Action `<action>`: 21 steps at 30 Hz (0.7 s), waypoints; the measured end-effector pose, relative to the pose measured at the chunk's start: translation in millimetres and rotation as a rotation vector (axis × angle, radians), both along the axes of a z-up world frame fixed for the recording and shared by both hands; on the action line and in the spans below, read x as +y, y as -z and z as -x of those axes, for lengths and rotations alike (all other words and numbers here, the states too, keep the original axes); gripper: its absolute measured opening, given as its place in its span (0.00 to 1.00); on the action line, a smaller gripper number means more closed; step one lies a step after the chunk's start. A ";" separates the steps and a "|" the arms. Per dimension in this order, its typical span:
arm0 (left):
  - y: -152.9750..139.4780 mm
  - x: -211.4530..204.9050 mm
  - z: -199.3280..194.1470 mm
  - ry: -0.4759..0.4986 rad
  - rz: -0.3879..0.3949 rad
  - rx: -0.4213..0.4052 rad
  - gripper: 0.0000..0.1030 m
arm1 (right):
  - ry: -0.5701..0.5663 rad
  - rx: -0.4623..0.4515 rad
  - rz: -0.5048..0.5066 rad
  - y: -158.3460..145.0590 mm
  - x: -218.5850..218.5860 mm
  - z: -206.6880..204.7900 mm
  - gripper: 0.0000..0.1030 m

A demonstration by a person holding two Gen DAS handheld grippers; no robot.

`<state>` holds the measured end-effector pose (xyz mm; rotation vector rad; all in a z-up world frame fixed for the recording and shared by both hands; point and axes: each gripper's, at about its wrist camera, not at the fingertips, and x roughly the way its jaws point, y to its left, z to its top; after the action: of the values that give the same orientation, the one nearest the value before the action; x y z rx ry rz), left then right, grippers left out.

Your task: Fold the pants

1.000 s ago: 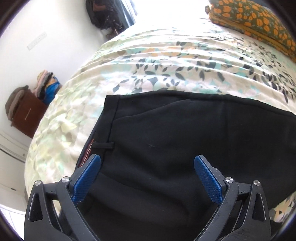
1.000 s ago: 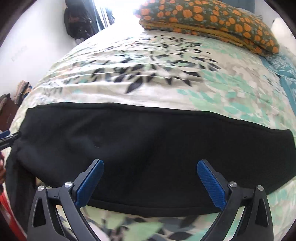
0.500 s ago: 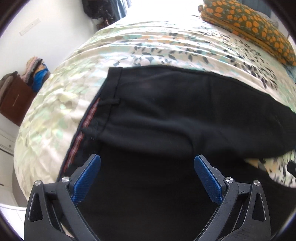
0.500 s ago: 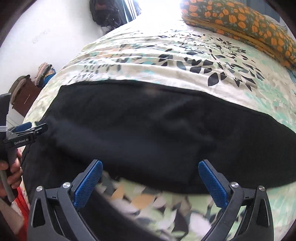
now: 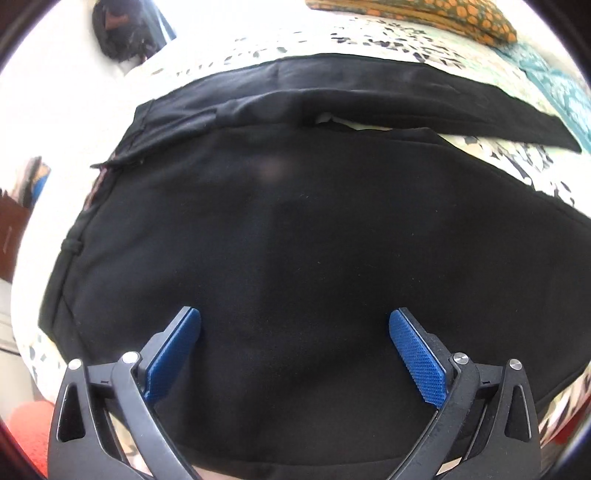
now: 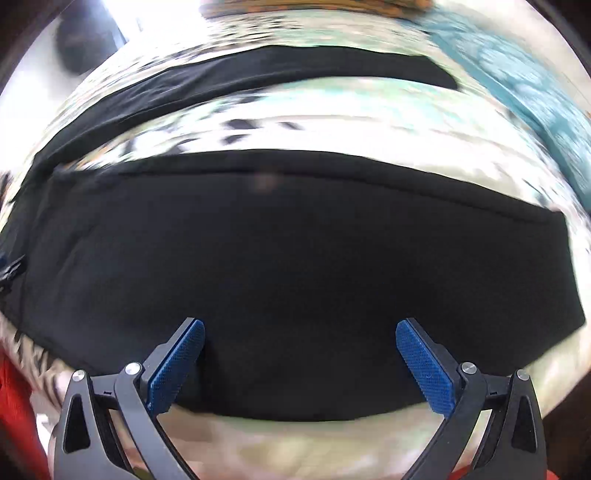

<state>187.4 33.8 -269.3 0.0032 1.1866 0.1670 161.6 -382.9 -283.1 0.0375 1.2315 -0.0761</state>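
Note:
Black pants (image 5: 295, 229) lie spread on a bed with a leaf-print cover (image 5: 524, 166). In the left wrist view the waistband is at the left, and the far leg (image 5: 424, 99) stretches away to the right with bed cover showing between the legs. My left gripper (image 5: 294, 328) hovers open over the near leg close to the seat, nothing between its blue pads. In the blurred right wrist view the near leg (image 6: 295, 266) fills the middle and the far leg (image 6: 258, 77) lies beyond. My right gripper (image 6: 300, 332) is open above the near leg's front edge.
An orange-patterned pillow (image 5: 424, 16) lies at the head of the bed, with teal fabric (image 5: 561, 96) to its right. A dark bag (image 5: 125, 33) stands by the white wall at far left. Something red (image 6: 18, 417) shows at the lower left of both views.
Both grippers have drawn back toward the near edge of the bed and stayed open. The pants now show both legs apart, and the right wrist view has turned blurry.

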 end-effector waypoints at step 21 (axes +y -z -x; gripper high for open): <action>-39.2 3.1 -9.9 0.022 0.036 -0.099 0.99 | -0.027 -0.186 -0.051 -15.3 33.8 3.7 1.00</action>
<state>197.3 36.9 -230.1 -0.0231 1.0904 0.1250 157.8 -349.0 -267.8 0.0704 1.0480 -0.0174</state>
